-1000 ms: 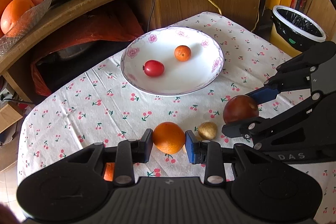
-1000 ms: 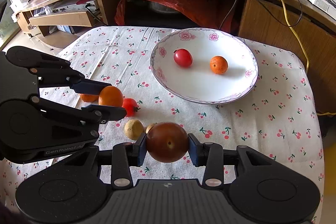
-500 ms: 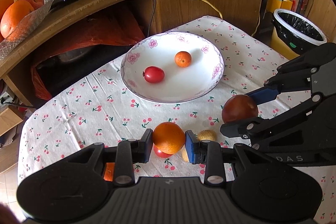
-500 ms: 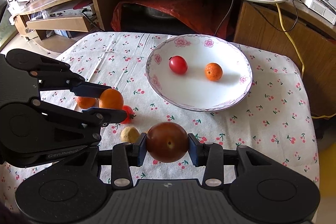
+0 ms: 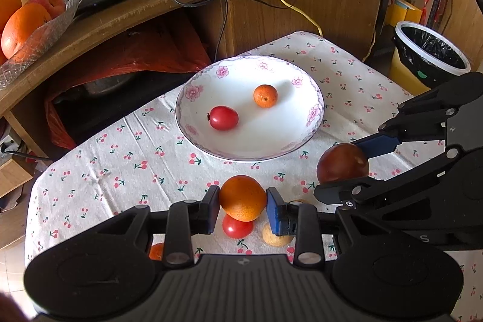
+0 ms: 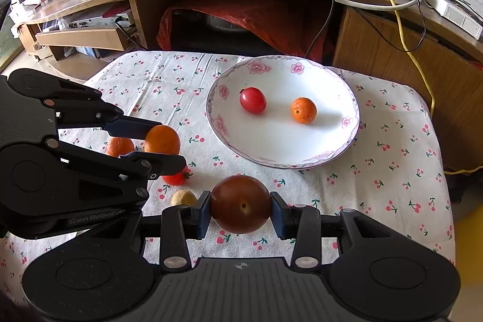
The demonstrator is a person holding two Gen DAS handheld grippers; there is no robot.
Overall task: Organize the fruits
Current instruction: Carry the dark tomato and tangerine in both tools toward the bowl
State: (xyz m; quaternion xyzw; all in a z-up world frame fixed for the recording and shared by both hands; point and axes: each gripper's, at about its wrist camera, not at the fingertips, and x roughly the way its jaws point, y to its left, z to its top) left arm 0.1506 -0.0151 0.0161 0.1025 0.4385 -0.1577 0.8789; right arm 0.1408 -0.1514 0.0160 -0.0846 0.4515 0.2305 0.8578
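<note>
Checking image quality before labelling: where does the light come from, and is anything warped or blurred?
Left wrist view: the small orange casts a soft shadow on the plate; fisheye bends the shelf edge. Right wrist view: sharp, dark corners, held dark fruit evenly lit.

Both tools are matte black plastic. The left tool (image 5: 243, 212) has a wide ribbed body with a small cross mark at its middle, two round domed housings at the sides, and linkage arms pinned with silver screws. Its fingers (image 5: 276, 215) carry blue pads. The right tool (image 6: 240, 213) is built the same, with blue pads and silver screws. Seen side-on from the right wrist camera, the left tool bears grey "GenRobot" lettering.
</note>
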